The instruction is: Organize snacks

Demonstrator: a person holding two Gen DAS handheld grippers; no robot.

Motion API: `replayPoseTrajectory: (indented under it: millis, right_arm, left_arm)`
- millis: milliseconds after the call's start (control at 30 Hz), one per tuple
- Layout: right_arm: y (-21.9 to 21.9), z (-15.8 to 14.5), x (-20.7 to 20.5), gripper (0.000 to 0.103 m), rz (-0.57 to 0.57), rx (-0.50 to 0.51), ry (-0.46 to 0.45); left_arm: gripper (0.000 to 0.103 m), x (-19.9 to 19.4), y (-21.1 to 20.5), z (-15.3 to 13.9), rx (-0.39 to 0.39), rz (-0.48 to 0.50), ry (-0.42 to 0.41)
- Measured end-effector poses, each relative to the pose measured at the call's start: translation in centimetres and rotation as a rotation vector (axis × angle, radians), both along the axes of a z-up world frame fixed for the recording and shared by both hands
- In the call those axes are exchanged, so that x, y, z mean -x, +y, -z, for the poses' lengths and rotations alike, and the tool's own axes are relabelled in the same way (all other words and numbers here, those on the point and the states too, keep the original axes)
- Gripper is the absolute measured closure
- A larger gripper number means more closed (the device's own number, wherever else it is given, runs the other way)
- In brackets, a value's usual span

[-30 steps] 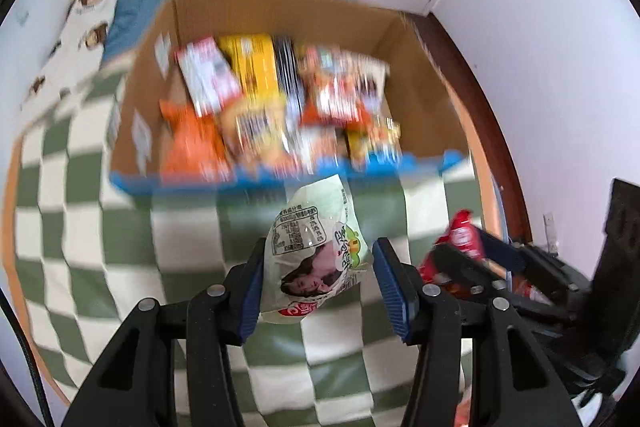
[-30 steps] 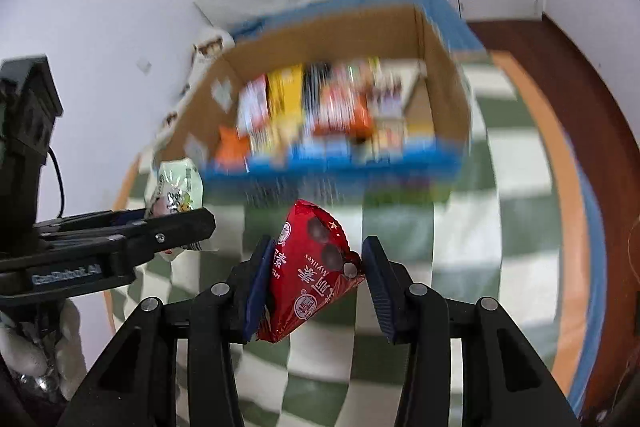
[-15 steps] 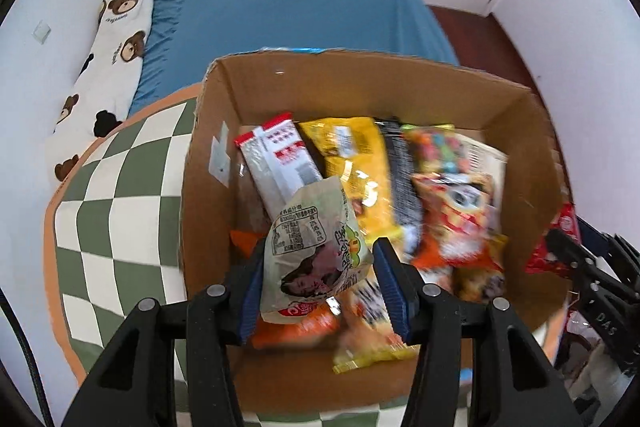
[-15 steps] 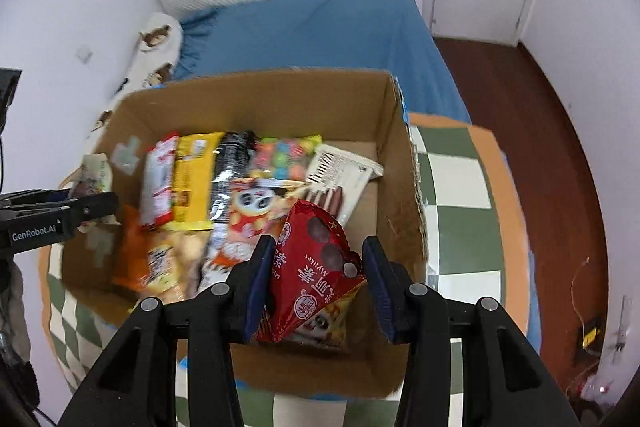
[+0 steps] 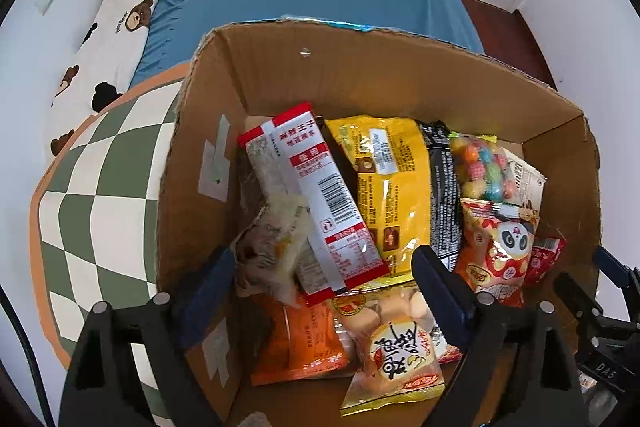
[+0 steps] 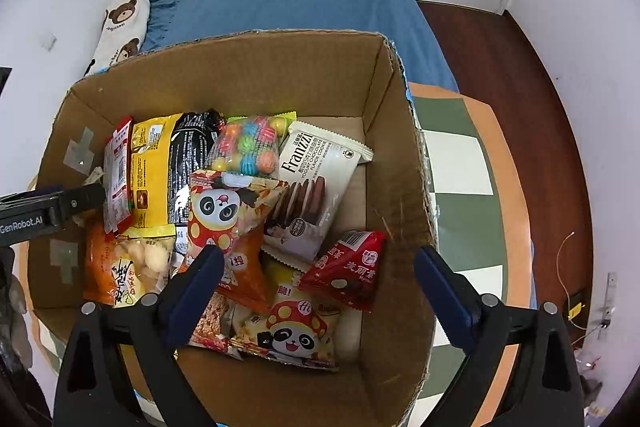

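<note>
Left gripper [image 5: 320, 279]: jaws opening, gripping nothing; pale snack packet [image 5: 272, 251] dropping at the box's left wall. Right gripper [image 6: 316, 283]: jaws opening, empty; red packet [image 6: 348, 271] lay near-right in the cardboard box [image 6: 280, 67]. Both deposits judged done; other snacks outside, unseen.

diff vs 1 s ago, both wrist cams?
Both hand-held grippers came from over the checkered rug to above the cardboard box. The left hand-held gripper is opening; its pale packet has dropped free at the box's left wall. The right hand-held gripper is opening too; its red triangular packet now lies loose among the snacks. The box and the other snacks are unchanged.
</note>
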State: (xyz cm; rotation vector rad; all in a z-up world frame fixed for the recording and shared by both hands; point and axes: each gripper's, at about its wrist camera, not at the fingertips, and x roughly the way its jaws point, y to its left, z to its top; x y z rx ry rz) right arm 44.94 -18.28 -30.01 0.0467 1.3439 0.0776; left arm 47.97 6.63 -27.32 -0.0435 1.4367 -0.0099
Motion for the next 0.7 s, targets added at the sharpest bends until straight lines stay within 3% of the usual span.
replayPoseTrajectory:
  millis: [400,700]
  right_arm:
    - [0.2,-1.8,1.1,0.004,-0.001,0.003,-0.032]
    - [0.5,-4.8,4.9,0.004,-0.021,0.001,-0.110]
  left_arm:
    - [0.012,2.5,-1.0,-2.0,-0.011,-0.013,-0.070]
    - [0.012,6.8,-1.9,-6.1,-0.021,0.000,-0.192]
